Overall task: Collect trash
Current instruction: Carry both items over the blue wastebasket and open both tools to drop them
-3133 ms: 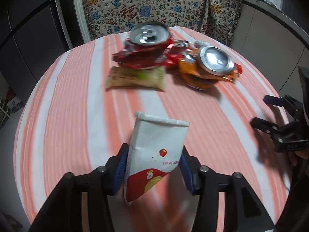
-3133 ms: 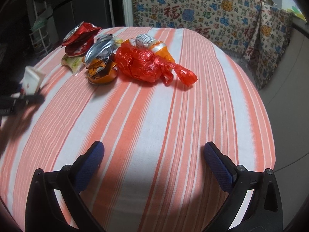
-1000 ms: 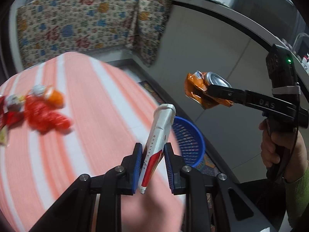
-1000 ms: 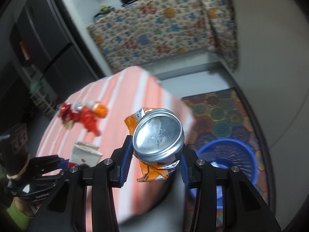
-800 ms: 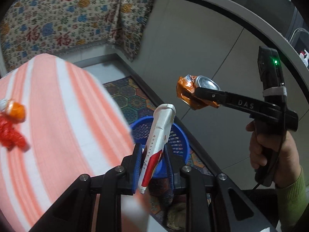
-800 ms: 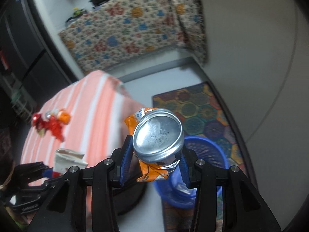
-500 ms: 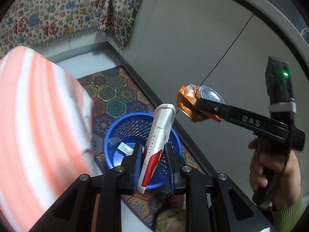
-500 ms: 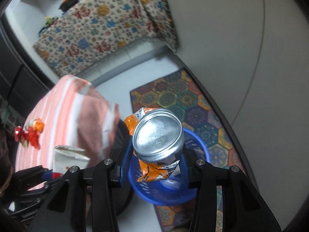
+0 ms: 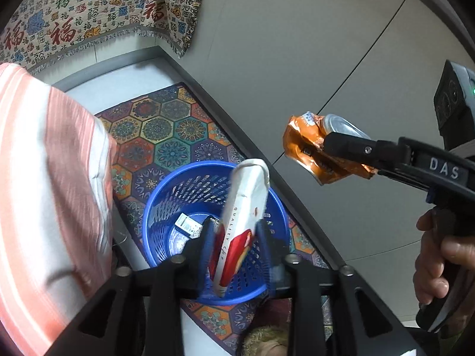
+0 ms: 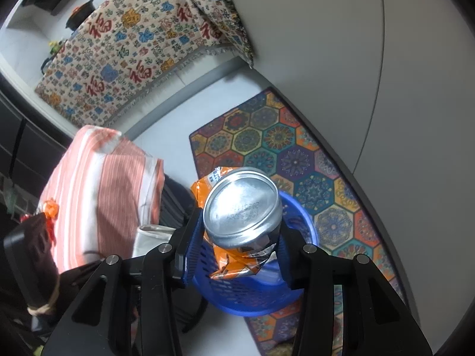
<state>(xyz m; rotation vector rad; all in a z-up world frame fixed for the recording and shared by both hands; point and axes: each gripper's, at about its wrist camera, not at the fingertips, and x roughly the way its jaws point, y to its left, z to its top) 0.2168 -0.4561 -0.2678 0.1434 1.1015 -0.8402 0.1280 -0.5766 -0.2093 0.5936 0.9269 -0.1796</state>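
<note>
Left wrist view: the flattened paper cup (image 9: 242, 225) stands loose between the left gripper (image 9: 234, 237) jaws, which have just been opening; leaning toward 1 o'clock, it could clip the blue basket (image 9: 166, 195) rim. Right wrist view: the right gripper (image 10: 237, 243) jaws, easing apart, barely hold the crushed orange can (image 10: 242, 216) over the basket's 9 o'clock rim; it may bounce out.

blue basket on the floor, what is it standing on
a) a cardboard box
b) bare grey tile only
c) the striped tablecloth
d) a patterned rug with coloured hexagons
d: in both wrist views the blue basket stands on the patterned rug with coloured hexagons, beside the table draped in a striped tablecloth, not on it.
</note>
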